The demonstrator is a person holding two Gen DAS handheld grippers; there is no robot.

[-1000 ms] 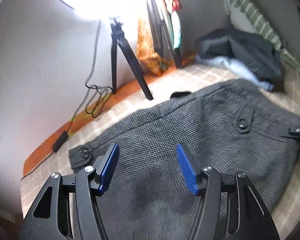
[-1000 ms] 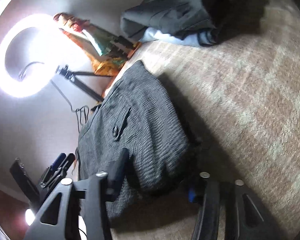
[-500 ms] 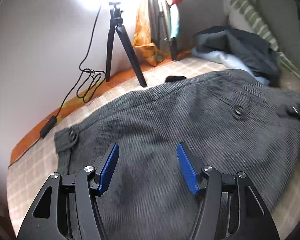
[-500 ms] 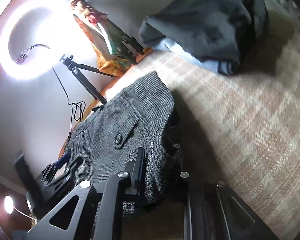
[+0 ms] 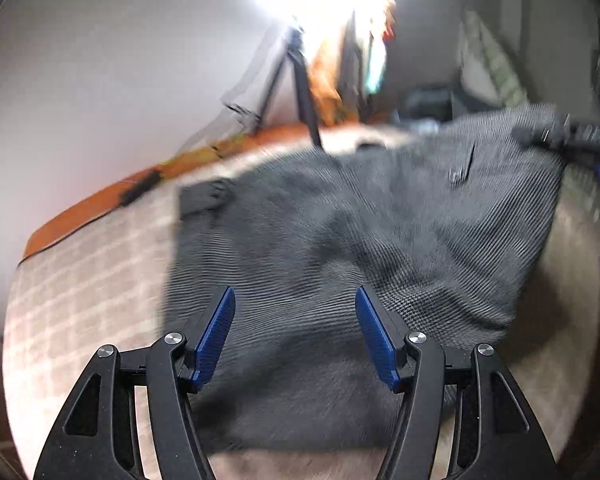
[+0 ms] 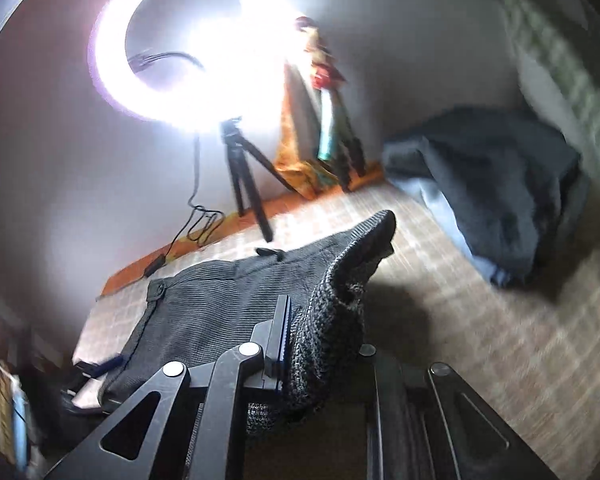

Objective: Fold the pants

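Dark grey woven pants (image 5: 340,240) lie on a beige checked bed cover (image 5: 84,280). My left gripper (image 5: 294,332) is open and empty, hovering just above the near part of the pants. My right gripper (image 6: 324,344) is shut on a corner of the pants (image 6: 332,300) and holds that corner lifted off the bed; it shows at the far right of the left wrist view (image 5: 572,138). The rest of the pants (image 6: 220,304) slopes down to the left.
A bright ring light (image 6: 188,48) on a black tripod (image 6: 244,184) stands by the wall, its cable (image 6: 196,220) on the orange edge. A pile of dark and light blue clothes (image 6: 492,184) lies at the back right, and a striped pillow (image 6: 560,60) beyond it.
My right gripper has closed on the pants corner and lifted it up and over toward the left. My left gripper has moved closer over the pants and stayed open.
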